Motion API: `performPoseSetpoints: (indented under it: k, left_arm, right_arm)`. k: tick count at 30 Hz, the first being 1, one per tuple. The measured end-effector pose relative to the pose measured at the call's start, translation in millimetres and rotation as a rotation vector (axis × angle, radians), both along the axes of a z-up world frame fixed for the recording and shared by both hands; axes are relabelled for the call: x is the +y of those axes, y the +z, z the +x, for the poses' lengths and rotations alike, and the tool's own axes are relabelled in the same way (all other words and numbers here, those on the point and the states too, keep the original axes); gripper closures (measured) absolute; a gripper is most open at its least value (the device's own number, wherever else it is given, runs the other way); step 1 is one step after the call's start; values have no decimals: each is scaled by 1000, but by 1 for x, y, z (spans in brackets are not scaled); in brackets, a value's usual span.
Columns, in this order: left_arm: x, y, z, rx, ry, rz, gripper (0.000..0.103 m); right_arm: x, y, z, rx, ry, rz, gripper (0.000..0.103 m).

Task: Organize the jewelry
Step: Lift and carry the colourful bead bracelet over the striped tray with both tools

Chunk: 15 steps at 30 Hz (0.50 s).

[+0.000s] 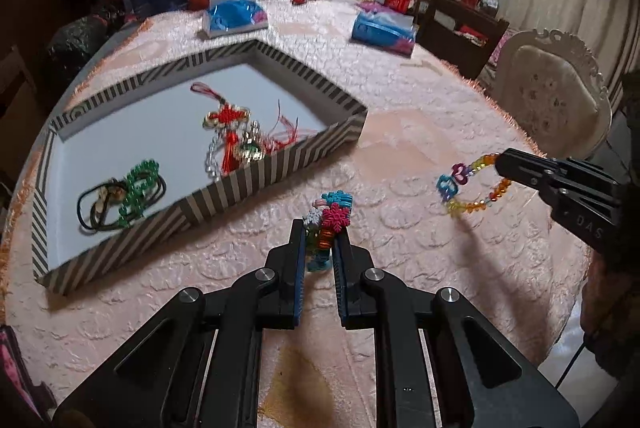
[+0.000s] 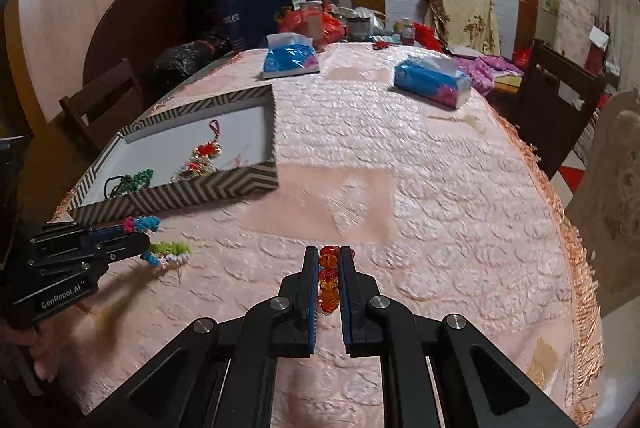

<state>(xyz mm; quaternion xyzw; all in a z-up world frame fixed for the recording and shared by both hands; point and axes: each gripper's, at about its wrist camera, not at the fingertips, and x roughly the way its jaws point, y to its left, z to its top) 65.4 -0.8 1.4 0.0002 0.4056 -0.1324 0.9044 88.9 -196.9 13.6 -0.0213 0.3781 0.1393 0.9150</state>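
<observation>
So both hands are busy here. The left tool (image 1: pixel 320 232) is squeezed nearly shut on a bunch of snowflake-shaped trinkets (image 1: pixel 330 214) in pink, teal and white, with more of the bundle poking out below the pads, and it's held up off the pink quilted surface (image 1: pixel 400 148). The right tool (image 2: pixel 329 260) is clamped tight on a bead bracelet (image 1: pixel 472 188); from its own camera you only see a few orange and red beads pinched between the pads, but the left camera shows the whole loop hanging off the tip, with bigger blue and purple charms on the far side, clear of the cloth and throwing a shadow on it. The striped box (image 1: pixel 280 168) sits to the left of both tools, open, white inside. In it there's a green bead string (image 1: pixel 140 188) tangled with some dark hair ties (image 1: pixel 92 204) at the near end, and a red knotted tassel charm (image 1: pixel 228 120) with gold bits nearer the middle. Two blue tissue packs (image 2: pixel 430 82) lie further back on the surface, well apart from the box.
</observation>
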Motion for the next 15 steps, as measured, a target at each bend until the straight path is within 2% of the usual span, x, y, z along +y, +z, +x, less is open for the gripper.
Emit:
performPoseSetpoints:
  k: [6,15]
  left_arm:
    - [1,4,-1,-7,9,-18,92]
    - [26,9,6,22,122,-31,92]
  right_arm:
    - [14,8,3,-12,19,-16,95]
    - [28,17,10,-26,38,-29,95]
